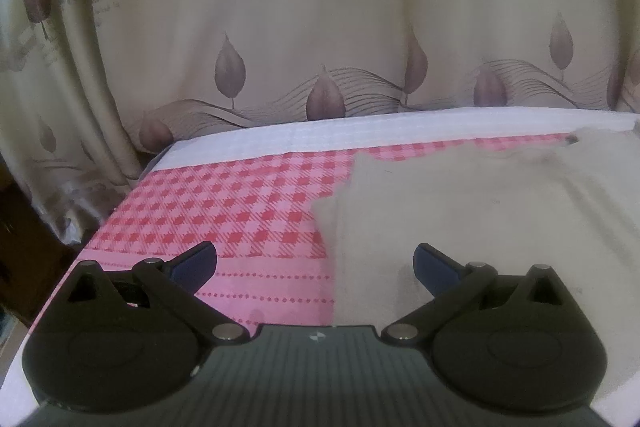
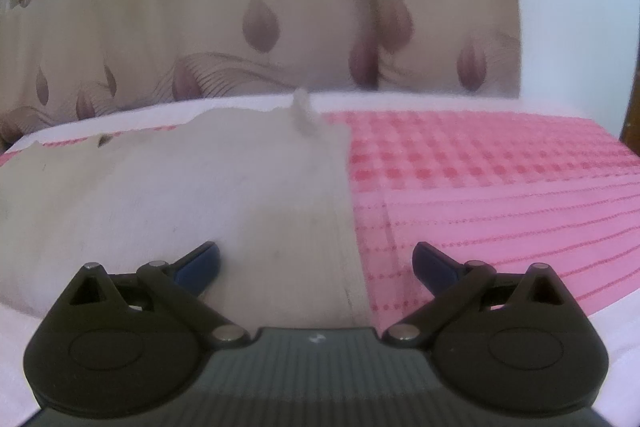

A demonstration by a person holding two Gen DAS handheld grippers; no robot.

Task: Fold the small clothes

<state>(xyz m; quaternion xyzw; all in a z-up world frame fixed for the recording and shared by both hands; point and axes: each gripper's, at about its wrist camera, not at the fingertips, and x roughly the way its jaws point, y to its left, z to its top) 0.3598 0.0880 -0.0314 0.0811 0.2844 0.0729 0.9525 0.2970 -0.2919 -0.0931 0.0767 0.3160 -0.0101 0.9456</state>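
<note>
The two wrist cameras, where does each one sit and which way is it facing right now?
Left wrist: rides the left gripper, angled down over the cream garment's left edge; its own open fingers show.
Right wrist: rides the right gripper, angled down over the garment's right edge; open fingers show.
Shared: garment, pink checked cloth, leaf-print curtain.

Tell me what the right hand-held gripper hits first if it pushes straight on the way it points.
The right hand-held gripper, jaws open and empty, would likely meet the right edge of the flat cream knitted garment on the pink checked cloth; depth is unclear.
</note>
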